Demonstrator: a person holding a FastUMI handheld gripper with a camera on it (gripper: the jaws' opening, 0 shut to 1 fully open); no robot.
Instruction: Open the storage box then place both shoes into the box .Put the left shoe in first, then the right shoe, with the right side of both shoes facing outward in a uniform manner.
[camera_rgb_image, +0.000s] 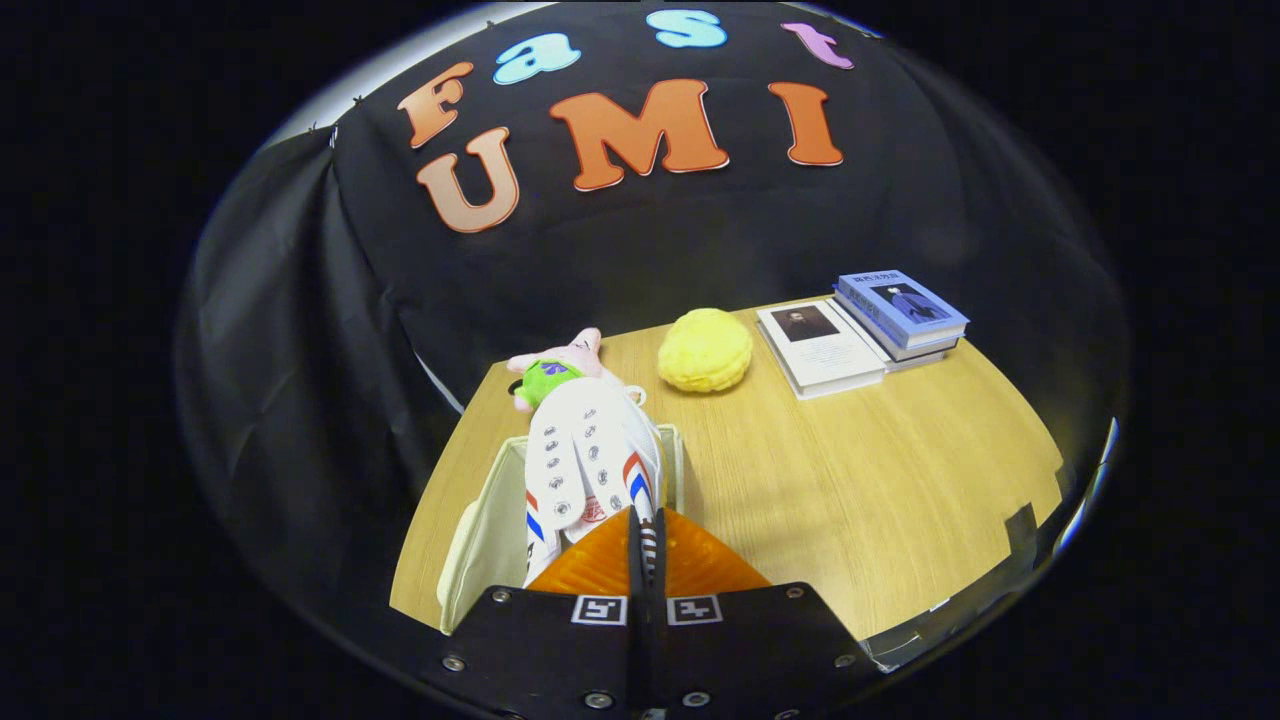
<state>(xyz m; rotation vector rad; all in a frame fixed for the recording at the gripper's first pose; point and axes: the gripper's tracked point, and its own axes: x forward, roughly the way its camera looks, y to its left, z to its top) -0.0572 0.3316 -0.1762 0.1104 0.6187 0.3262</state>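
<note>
So the gripper (640, 530) has its two orange fingers (590, 565) squeezed nearly together on the heel end of a white shoe (590, 460), clamped on it with only a thin slit left between them; the shoe (white with red and blue stripes and rows of metal eyelets) points away from the fingers, toe toward the back of the desk (850, 480); it sits over the open white storage box (490, 530), which stands at the desk's front left corner, and I can't tell if the sole is touching the box's inside or hanging above it; just beyond the toe, at the back left corner, lies a pink plush toy (555, 370) with a green middle; a yellow fluffy cushion (705, 350) sits near the middle of the back edge; two books (860, 335) lie side by side toward the back right.
</note>
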